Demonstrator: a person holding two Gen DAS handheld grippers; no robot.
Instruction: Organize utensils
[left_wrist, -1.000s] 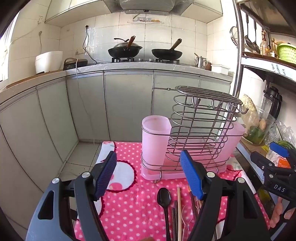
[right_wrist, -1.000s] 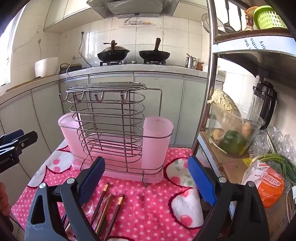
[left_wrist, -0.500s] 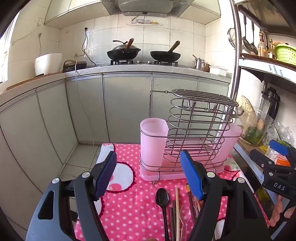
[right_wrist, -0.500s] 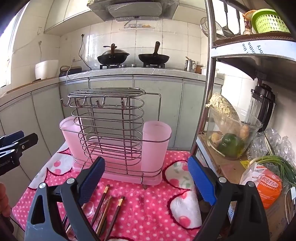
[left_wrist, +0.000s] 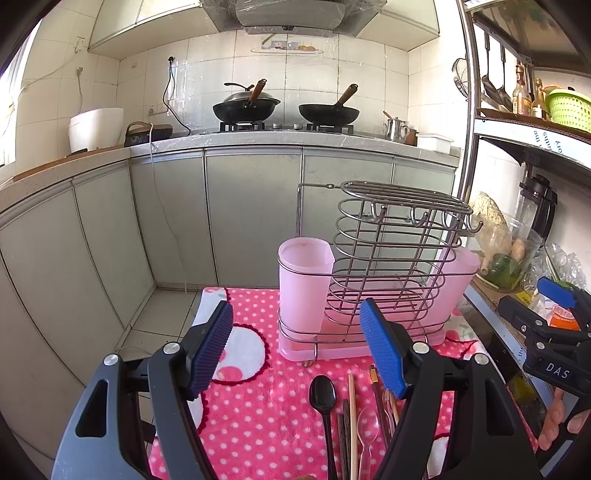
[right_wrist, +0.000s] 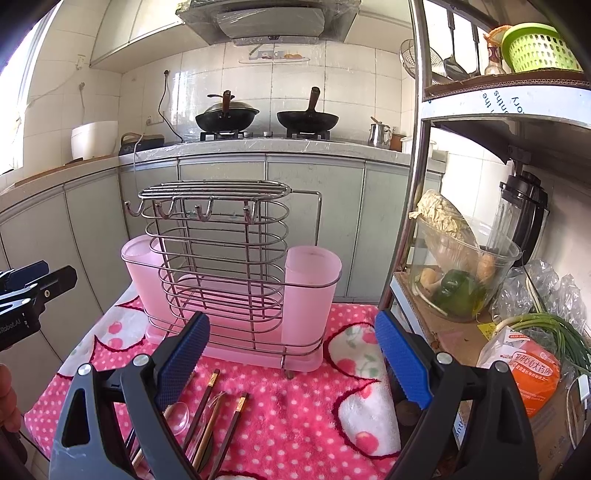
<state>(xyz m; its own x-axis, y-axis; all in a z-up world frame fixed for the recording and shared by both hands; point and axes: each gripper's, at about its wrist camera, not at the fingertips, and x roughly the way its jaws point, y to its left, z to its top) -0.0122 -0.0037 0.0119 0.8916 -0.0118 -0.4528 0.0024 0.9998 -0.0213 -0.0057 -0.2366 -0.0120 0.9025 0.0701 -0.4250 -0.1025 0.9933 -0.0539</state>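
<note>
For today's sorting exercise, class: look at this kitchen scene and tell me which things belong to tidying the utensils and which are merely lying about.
Belong to the job:
black spoon
chopsticks
clear spoon
wire rack
pink cups
left tongs, open
right tongs, open

Lying about:
woks
glass bowl of vegetables
green basket
blender
spring onions

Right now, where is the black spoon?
In the left wrist view, the black spoon lies on the pink cloth, in front of the rack, left of the chopsticks.
</note>
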